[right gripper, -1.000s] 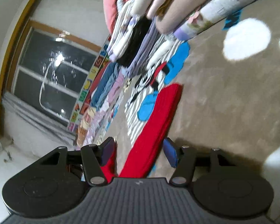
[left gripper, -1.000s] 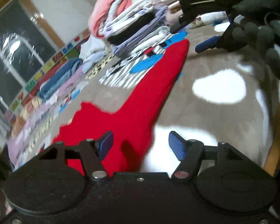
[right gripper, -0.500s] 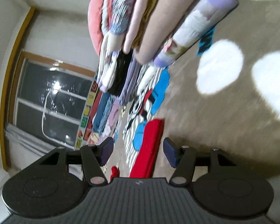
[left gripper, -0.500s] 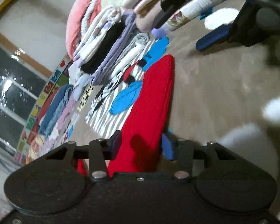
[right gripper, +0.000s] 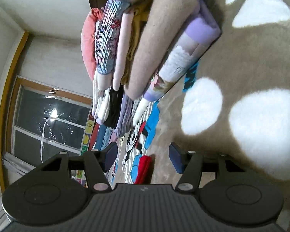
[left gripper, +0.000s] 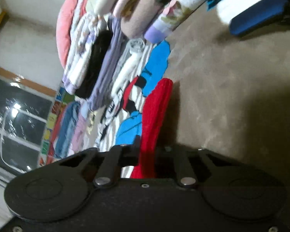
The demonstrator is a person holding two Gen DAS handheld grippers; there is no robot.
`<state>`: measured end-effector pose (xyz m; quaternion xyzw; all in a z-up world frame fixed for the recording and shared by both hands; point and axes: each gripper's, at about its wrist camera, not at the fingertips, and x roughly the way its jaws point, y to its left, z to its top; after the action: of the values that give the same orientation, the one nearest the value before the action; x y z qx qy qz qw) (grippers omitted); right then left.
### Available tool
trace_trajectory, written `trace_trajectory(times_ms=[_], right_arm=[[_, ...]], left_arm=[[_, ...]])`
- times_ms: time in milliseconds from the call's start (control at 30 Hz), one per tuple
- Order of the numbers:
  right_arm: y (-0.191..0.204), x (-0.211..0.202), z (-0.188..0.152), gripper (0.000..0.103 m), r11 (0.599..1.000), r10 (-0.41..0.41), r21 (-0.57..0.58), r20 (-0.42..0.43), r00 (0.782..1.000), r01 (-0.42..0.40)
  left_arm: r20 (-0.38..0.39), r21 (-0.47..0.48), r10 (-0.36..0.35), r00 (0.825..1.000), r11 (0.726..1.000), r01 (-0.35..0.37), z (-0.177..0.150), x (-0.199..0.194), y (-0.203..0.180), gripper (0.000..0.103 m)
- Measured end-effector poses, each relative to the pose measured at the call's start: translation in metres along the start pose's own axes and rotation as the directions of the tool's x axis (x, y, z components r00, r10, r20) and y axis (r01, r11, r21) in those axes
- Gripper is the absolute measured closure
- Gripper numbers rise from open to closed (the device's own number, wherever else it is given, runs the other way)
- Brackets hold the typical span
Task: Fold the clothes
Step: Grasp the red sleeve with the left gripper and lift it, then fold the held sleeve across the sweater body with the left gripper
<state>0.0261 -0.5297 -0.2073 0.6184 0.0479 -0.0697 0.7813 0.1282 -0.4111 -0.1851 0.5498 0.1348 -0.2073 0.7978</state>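
Leftmost in both wrist views, a dark window (left gripper: 19, 123) with a wooden frame fills the far wall, a bright lamp reflection on its glass; below its sill a band of colourful tiles (left gripper: 54, 114) runs along the wall; next to that lies a low row of folded clothes (left gripper: 67, 129) in blue and pink; further right, a tall stack of folded clothes (right gripper: 125, 54) rises out of frame, with a coral piece on its left, black and lilac pieces low down, and a thick beige one beside a purple-and-white one on its right; a striped cartoon-print garment (left gripper: 125, 104) with blue patches lies flat on the near side of the stack; touching its right edge, the red garment (left gripper: 154, 112) stretches as a long narrow strip from the far middle toward the camera; its near end runs between the fingers of the left gripper (left gripper: 147, 154), which is clenched on the fabric; the blur hides the exact fingertip contact; in the right wrist view the same red garment (right gripper: 144, 167) shows small and low between the fingers; the right gripper (right gripper: 143, 154) is released, its blue pads wide apart and holding nothing; one blue pad of it (left gripper: 261, 13) appears at the far right of the left view; a brown blanket (right gripper: 241, 58) with white spots covers the right side.
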Motion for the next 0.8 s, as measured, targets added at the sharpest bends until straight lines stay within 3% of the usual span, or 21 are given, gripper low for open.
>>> trace_trajectory(times_ms=[100,167,233,367,433,500,633,700,800], right_arm=[[0.0,0.0,0.001,0.044,1.0,0.008,0.001,0.013,1.0,-0.008],[0.0,0.0,0.001,0.044,1.0,0.016,-0.001,0.02,1.0,-0.016],[0.002,0.001,0.0,0.044,1.0,0.02,-0.016,0.018,1.0,-0.02],[0.013,0.005,-0.009,0.042,0.996,0.03,-0.083,-0.024,0.999,-0.032],[0.03,0.013,-0.031,0.042,0.979,0.05,-0.192,-0.092,0.994,-0.067],[0.049,0.022,-0.054,0.042,0.947,0.064,-0.3,-0.164,0.984,-0.111],[0.085,0.039,-0.1,0.041,0.844,0.063,-0.491,-0.307,0.95,-0.215],[0.106,0.038,-0.133,0.041,0.744,0.041,-0.608,-0.375,0.926,-0.279],[0.121,0.039,-0.182,0.041,0.573,-0.058,-0.757,-0.421,0.905,-0.315]], left_arm=[[0.008,-0.153,-0.078,0.997,0.985,0.078,-0.002,-0.006,0.036,0.094],[0.04,-0.261,-0.13,0.991,0.956,0.136,-0.007,-0.014,0.065,0.094],[0.074,-0.39,-0.2,0.977,0.896,0.213,-0.016,-0.02,0.101,0.094],[0.138,-0.573,-0.261,0.955,0.766,0.292,-0.038,-0.03,0.163,0.094],[0.174,-0.62,-0.253,0.952,0.723,0.306,-0.051,-0.039,0.185,0.094],[0.189,-0.652,-0.229,0.955,0.698,0.296,-0.062,-0.049,0.201,0.094],[0.21,-0.699,-0.171,0.963,0.662,0.27,-0.082,-0.066,0.225,0.094],[0.218,-0.726,-0.139,0.966,0.638,0.256,-0.096,-0.075,0.234,0.094],[0.224,-0.766,-0.092,0.97,0.598,0.234,-0.119,-0.089,0.245,0.094]])
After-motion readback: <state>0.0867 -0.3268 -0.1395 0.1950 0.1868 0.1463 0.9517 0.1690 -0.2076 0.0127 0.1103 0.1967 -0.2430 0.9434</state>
